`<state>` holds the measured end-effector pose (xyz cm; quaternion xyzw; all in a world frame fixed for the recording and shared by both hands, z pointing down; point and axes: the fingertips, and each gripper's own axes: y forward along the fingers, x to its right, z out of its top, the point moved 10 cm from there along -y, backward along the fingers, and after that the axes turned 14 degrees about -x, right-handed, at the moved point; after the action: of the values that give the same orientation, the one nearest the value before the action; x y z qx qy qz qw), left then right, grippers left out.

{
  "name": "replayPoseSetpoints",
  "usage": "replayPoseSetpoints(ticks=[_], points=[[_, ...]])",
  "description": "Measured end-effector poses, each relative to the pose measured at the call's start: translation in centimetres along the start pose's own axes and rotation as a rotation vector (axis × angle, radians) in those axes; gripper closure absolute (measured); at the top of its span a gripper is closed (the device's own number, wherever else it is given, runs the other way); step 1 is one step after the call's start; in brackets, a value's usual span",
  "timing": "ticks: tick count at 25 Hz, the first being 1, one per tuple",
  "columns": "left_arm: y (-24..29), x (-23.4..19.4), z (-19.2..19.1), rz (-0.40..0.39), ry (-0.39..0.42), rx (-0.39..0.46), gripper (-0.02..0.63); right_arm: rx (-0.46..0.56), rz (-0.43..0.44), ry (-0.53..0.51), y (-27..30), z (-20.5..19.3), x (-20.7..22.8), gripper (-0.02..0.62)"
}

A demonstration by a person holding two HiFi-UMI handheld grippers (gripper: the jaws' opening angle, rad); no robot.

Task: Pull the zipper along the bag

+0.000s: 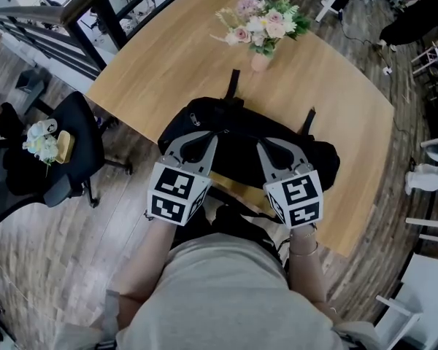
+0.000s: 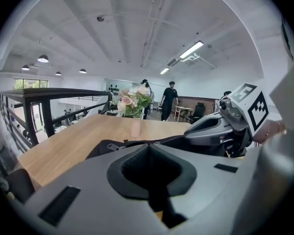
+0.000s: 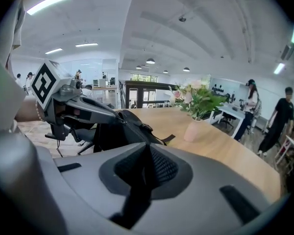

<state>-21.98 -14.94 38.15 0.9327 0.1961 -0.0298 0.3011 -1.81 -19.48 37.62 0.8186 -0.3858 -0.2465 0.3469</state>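
A black bag (image 1: 237, 146) lies on the near part of the wooden table (image 1: 153, 64); it also shows in the gripper views (image 2: 102, 150) (image 3: 125, 129). A small metal zipper pull (image 1: 196, 118) sits at the bag's left end. My left gripper (image 1: 207, 138) (image 2: 148, 146) rests on the bag's left side with its jaws shut; nothing shows between them. My right gripper (image 1: 263, 146) (image 3: 148, 145) is down on the bag's right side, jaws drawn together on the bag's top. What exactly they pinch is hidden.
A pink vase of flowers (image 1: 261, 29) stands on the table beyond the bag. Black straps (image 1: 233, 84) trail off the bag's far side. An office chair (image 1: 69, 152) stands to the left of the table. People stand in the room far behind.
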Motion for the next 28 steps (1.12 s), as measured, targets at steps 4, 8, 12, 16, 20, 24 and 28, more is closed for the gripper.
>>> replayPoseSetpoints(ticks=[4,8,12,16,20,24,28], points=[[-0.6,-1.3,-0.2,0.042,-0.027,0.007,0.586,0.004,-0.005,0.011,0.0,0.0,0.4,0.558],[-1.4,-2.4,-0.4,0.098,-0.051,0.021,0.584,0.008,-0.01,0.028,-0.1,-0.1,0.6,0.558],[-1.7,-3.4,-0.5,0.115,-0.068,0.022,0.584,0.014,-0.006,0.043,0.1,-0.3,1.0,0.558],[-1.8,-3.5,-0.6,0.124,-0.079,0.021,0.584,0.016,-0.01,0.045,0.2,-0.2,0.9,0.557],[-1.6,-3.6,-0.8,0.113,-0.088,0.013,0.584,0.021,-0.005,0.039,0.1,-0.4,0.9,0.554],[-1.8,-3.5,-0.7,0.133,-0.067,0.008,0.584,0.037,-0.002,0.038,0.0,-0.5,0.7,0.529],[-1.9,-3.2,-0.2,0.13,-0.046,0.003,0.583,0.043,-0.004,0.051,-0.4,-0.4,0.7,0.514]])
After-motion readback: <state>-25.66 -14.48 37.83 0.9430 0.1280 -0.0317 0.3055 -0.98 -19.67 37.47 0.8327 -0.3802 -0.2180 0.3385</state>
